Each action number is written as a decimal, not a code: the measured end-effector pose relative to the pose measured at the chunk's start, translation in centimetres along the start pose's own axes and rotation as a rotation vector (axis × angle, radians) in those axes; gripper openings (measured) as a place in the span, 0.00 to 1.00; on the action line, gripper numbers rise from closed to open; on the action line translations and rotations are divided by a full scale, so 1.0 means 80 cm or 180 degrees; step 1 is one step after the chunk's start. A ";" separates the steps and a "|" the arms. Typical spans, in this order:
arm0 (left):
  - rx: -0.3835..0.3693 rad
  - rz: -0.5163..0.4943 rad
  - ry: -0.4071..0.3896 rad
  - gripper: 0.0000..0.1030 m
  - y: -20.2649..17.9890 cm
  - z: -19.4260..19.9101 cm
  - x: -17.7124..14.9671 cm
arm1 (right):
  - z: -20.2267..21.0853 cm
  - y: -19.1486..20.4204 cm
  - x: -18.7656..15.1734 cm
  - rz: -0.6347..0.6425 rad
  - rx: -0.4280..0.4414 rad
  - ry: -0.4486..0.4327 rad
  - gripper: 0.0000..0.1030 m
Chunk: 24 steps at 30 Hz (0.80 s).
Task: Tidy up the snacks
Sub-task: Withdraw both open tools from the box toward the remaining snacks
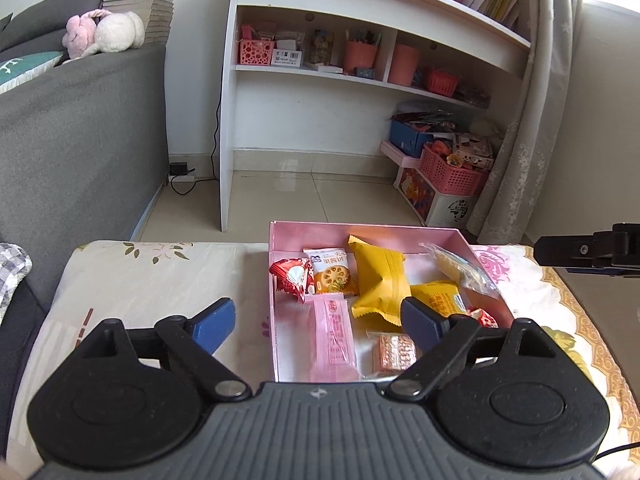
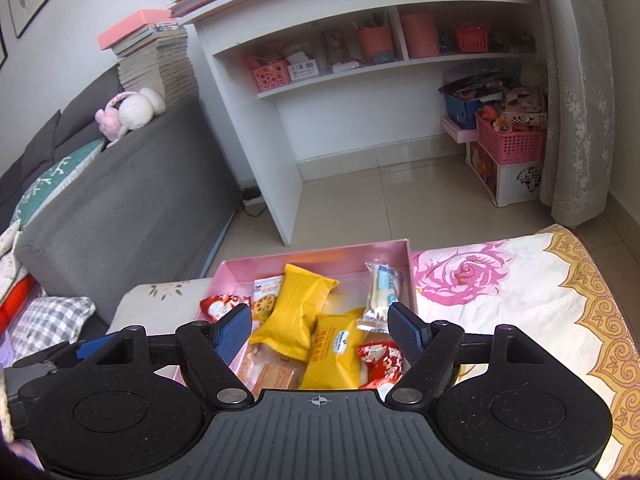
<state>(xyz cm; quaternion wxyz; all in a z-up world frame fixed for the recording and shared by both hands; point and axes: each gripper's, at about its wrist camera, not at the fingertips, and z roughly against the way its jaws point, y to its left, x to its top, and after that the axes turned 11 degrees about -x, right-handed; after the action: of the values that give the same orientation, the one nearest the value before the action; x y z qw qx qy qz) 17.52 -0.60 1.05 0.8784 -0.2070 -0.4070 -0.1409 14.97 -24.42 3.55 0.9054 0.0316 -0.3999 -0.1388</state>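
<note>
A pink box (image 1: 276, 264) (image 2: 394, 249) stands on a floral-covered table and holds several wrapped snacks: a large yellow packet (image 1: 380, 276) (image 2: 294, 312), a smaller yellow packet (image 1: 438, 298) (image 2: 334, 354), a pink bar (image 1: 334, 336), a red packet (image 1: 292, 278) (image 2: 218, 304), a biscuit packet (image 1: 332, 272), a clear-wrapped stick (image 1: 460, 270) (image 2: 380, 292) and a red-white packet (image 2: 380, 360). My left gripper (image 1: 318, 322) is open and empty above the box's near left side. My right gripper (image 2: 320, 330) is open and empty above the box's near edge.
The floral cloth (image 2: 500, 300) covers the table to the right of the box. A grey sofa (image 1: 72, 148) is at the left. A white shelf desk (image 1: 320, 72) and pink baskets (image 1: 452, 172) stand beyond on the tiled floor. The right gripper shows at the left wrist view's right edge (image 1: 592, 250).
</note>
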 end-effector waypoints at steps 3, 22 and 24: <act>-0.0011 -0.0042 -0.0017 0.94 -0.005 0.013 -0.008 | 0.013 0.001 -0.006 -0.0002 0.0032 -0.0014 0.78; -0.0060 -0.0117 0.0173 1.00 0.001 0.062 -0.073 | 0.060 0.009 -0.090 -0.0009 0.0222 0.0028 0.87; -0.0036 -0.0203 0.0201 1.00 0.003 0.066 -0.083 | 0.058 0.009 -0.101 0.0020 0.0202 0.0068 0.87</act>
<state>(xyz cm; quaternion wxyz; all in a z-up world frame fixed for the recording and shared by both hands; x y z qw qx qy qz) 9.97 2.69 -1.10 0.8847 -0.1943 -0.3847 -0.1776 6.57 -21.22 1.01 0.9086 0.0605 -0.3946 -0.1228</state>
